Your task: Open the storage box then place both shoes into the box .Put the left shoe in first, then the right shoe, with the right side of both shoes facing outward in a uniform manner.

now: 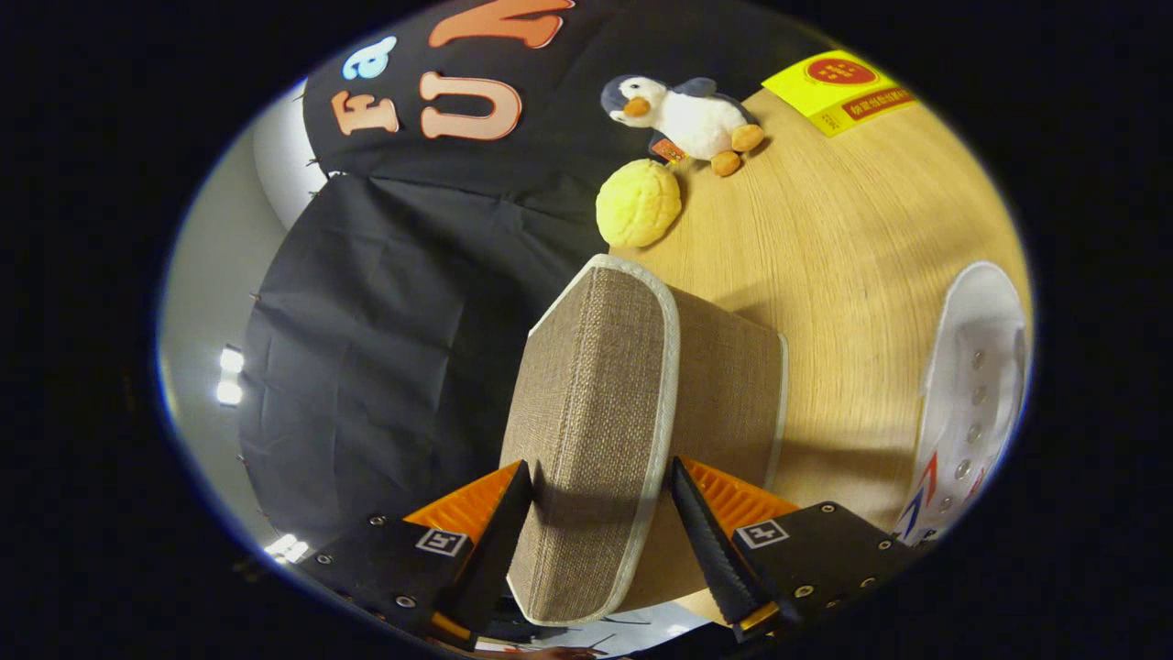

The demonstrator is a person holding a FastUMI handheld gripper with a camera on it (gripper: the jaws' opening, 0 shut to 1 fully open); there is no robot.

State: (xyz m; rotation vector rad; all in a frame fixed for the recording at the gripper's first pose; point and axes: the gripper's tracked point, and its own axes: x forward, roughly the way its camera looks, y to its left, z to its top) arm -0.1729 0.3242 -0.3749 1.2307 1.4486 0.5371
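Gripper (600,481) fingers stand on either side of the storage box lid (596,412), one at each face of the lid's edge, and both appear to press on it, so the jaws are clamped on the lid. This lid is a brown woven-fabric panel with pale piping along its rim, tilted up on edge between the fingers. Storage box (733,385), of the same fabric, sits directly behind the lid on the wooden table (843,238). At 3 o'clock from the box, well apart from it, lies a white shoe (971,385) with metal eyelets and red and blue marks. At 12 o'clock beyond the box rests a yellow bun-shaped toy (639,203), with a plush penguin (687,115) just beyond it. At 1 o'clock, near the far table edge, lies a yellow packet (838,90)
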